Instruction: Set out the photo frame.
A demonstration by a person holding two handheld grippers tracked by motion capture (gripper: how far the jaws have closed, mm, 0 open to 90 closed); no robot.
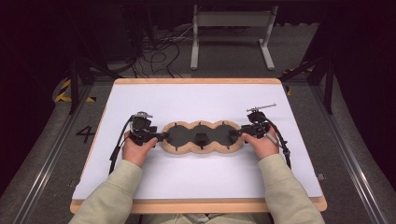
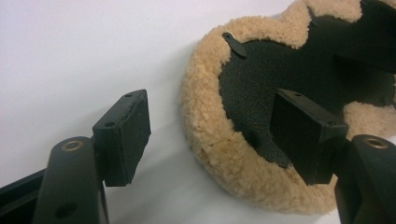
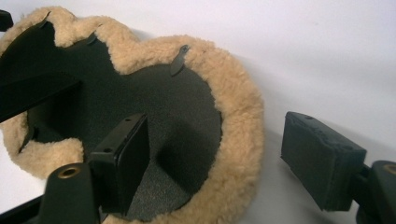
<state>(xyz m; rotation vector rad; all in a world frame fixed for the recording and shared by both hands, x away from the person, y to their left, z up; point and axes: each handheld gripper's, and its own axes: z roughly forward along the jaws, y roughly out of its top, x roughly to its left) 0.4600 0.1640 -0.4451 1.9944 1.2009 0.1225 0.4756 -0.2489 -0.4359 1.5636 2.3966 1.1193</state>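
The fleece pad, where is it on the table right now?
In the high view the fleece pad lies flat at the middle of the white table, between the left hand-held gripper and right hand-held gripper, whose open jaws each straddle one end.

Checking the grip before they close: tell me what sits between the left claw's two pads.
The fleecy tan rim of the three-lobed pad, seen in the left gripper view: the open left claw straddles it, one pad over the white table, one over the black lining.

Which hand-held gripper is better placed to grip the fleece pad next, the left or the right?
Neither is clearly better. The left hand-held gripper and right hand-held gripper are both open, each straddling the fluffy rim at its own end of the fleece pad, so they look equally ready.
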